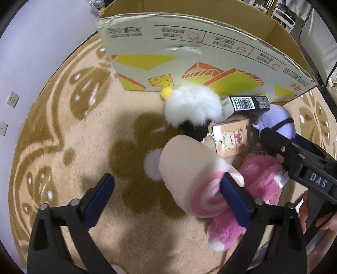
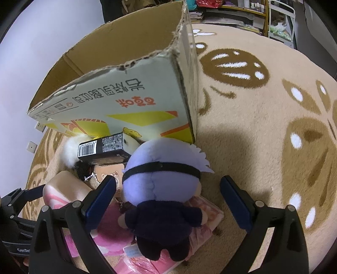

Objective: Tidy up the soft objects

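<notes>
A pile of soft toys lies on the rug in front of an open cardboard box [image 1: 189, 61]. My left gripper [image 1: 166, 189] is open, its right finger [image 1: 236, 196] against the end of a pink swirl roll plush [image 1: 189, 172]. Beyond it lie a white fluffy plush [image 1: 193, 105], a pink furry plush [image 1: 259, 177] and a bear tag [image 1: 230, 139]. My right gripper [image 2: 168, 189] is open around a lavender-haired doll [image 2: 162, 172] with a black blindfold, not touching it. The right gripper also shows in the left wrist view [image 1: 294, 156].
A black barcode carton [image 2: 103, 147] leans on the pile by the box [image 2: 126, 101]. Pink packaged items [image 2: 202, 212] lie under the doll. The beige and brown patterned rug [image 2: 263, 126] stretches right; a wall with sockets [image 1: 12, 99] is at left. Shelves [image 2: 242, 10] stand behind.
</notes>
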The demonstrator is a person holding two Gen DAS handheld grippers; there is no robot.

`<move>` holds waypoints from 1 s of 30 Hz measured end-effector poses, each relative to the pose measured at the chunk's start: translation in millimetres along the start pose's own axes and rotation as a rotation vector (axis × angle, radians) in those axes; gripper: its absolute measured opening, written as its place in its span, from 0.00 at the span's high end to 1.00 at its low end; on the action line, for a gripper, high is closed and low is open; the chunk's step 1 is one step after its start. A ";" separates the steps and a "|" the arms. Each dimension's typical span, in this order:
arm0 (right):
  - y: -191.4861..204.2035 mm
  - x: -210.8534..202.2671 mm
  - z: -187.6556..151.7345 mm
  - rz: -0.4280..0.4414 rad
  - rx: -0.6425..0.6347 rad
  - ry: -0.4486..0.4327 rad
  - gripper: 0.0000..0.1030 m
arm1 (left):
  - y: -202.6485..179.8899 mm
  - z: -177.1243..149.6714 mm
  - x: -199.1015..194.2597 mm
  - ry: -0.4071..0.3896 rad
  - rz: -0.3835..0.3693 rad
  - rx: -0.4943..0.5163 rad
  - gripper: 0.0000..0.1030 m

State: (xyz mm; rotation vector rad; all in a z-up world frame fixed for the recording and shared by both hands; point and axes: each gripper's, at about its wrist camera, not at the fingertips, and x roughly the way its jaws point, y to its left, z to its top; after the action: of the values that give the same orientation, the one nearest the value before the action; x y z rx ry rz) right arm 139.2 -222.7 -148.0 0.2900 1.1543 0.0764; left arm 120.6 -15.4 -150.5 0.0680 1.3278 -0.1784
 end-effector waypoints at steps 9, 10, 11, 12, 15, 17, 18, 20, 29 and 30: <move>3.4 -8.9 0.4 0.009 -0.025 -0.012 0.33 | -23.3 -7.8 -20.6 -0.044 -0.034 0.102 0.68; 4.1 -9.1 0.6 0.006 -0.030 -0.012 0.33 | -24.9 -8.5 -21.5 -0.048 -0.033 0.112 0.69; 4.5 -9.5 0.7 0.005 -0.032 -0.013 0.34 | -26.1 -8.6 -22.4 -0.052 -0.030 0.115 0.70; 4.6 -10.0 1.2 0.006 -0.031 -0.014 0.34 | -27.0 -8.3 -22.1 -0.052 -0.030 0.114 0.70; 4.4 -13.1 2.0 0.009 -0.024 -0.023 0.35 | -26.9 -6.8 -21.4 -0.050 -0.019 0.099 0.70; 4.3 -16.6 2.8 0.007 -0.022 -0.033 0.35 | -27.4 -6.8 -23.1 -0.061 -0.025 0.101 0.70; 4.5 -18.3 3.4 0.009 -0.024 -0.038 0.35 | -27.2 -8.3 -24.1 -0.065 -0.027 0.102 0.71; 4.6 -22.4 3.6 0.015 -0.030 -0.046 0.35 | -24.1 -9.0 -28.5 -0.077 -0.032 0.104 0.73; 8.0 -47.2 2.8 0.047 -0.044 -0.101 0.35 | -22.5 -2.5 -49.3 -0.138 0.013 0.098 0.79; 9.0 -49.4 2.6 0.049 -0.042 -0.106 0.35 | -23.5 -2.3 -51.9 -0.151 0.021 0.096 0.79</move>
State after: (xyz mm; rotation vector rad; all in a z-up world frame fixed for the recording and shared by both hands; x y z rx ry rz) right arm 122.3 -224.8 -100.7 0.2816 1.0390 0.1272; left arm 102.6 -33.4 -99.5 0.1468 1.1672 -0.2255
